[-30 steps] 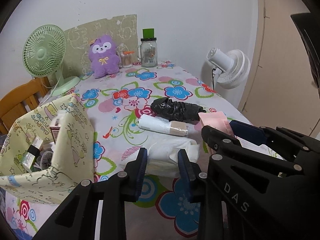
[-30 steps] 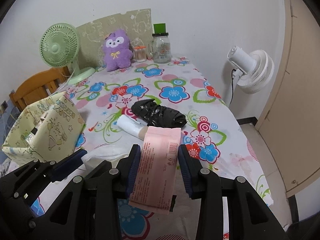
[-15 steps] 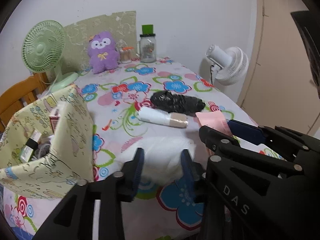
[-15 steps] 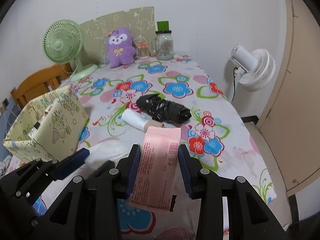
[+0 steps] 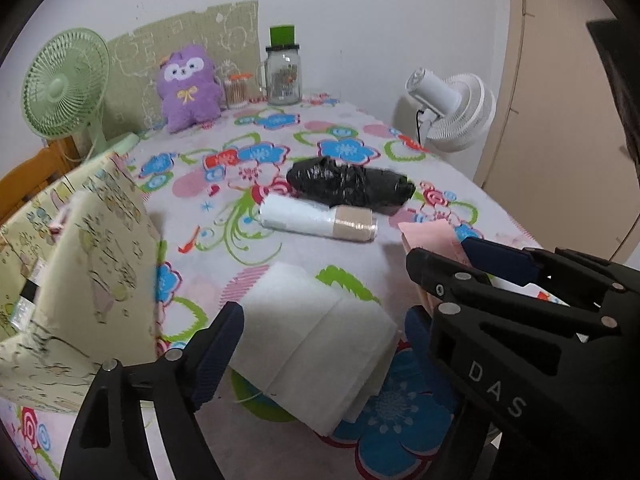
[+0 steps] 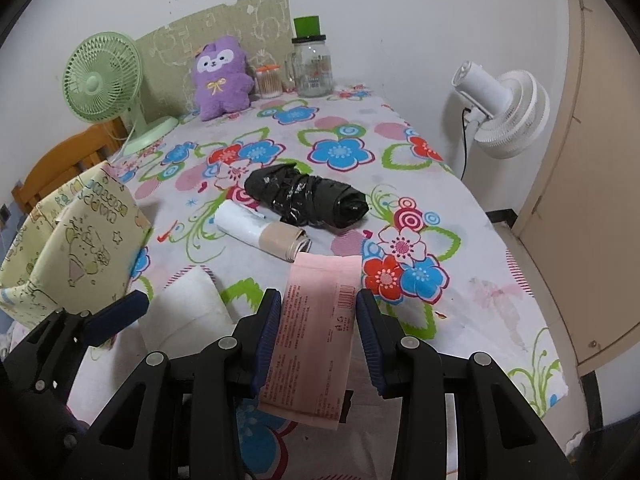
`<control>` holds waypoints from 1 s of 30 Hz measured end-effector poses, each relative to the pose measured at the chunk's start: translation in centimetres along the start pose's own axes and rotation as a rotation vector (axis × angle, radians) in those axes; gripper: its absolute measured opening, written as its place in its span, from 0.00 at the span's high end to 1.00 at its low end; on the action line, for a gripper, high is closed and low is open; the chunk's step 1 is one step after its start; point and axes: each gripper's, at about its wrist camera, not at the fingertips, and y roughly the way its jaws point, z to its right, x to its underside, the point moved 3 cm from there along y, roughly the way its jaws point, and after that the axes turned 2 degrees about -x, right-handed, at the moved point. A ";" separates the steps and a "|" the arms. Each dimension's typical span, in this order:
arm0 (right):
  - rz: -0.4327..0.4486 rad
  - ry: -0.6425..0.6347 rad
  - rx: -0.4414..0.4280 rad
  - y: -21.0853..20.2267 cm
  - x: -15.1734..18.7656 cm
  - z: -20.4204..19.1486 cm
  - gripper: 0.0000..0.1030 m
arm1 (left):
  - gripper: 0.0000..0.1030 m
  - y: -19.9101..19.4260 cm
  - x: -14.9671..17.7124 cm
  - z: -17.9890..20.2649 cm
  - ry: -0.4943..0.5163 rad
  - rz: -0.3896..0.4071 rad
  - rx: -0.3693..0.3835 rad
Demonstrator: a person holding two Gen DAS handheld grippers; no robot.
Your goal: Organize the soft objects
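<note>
My left gripper [image 5: 320, 332] is shut on a white folded tissue pack [image 5: 316, 344], held above the floral table; the pack also shows in the right wrist view [image 6: 188, 308]. My right gripper [image 6: 316, 316] is shut on a pink soft packet [image 6: 316, 332], whose tip shows in the left wrist view [image 5: 428, 236]. A black bag roll [image 5: 348, 186] and a white bag roll [image 5: 316, 222] lie mid-table. A yellow-green fabric box [image 5: 80, 264] stands at the left, with items inside.
A purple plush [image 5: 190, 84], a glass jar [image 5: 284, 70], a small swab jar [image 5: 238, 90] and a green fan [image 5: 66, 84] stand along the back wall. A white fan [image 5: 452, 112] stands off the table's right edge. A wooden chair [image 6: 60, 160] sits at left.
My left gripper closed on the white tissue pack and lifted it off the table. My right gripper kept its hold on the pink packet and rose slightly.
</note>
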 end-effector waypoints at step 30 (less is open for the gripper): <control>0.027 -0.012 -0.016 -1.5 -0.6 -1.2 0.59 | 0.92 -1.0 -0.6 0.2 0.000 0.000 0.024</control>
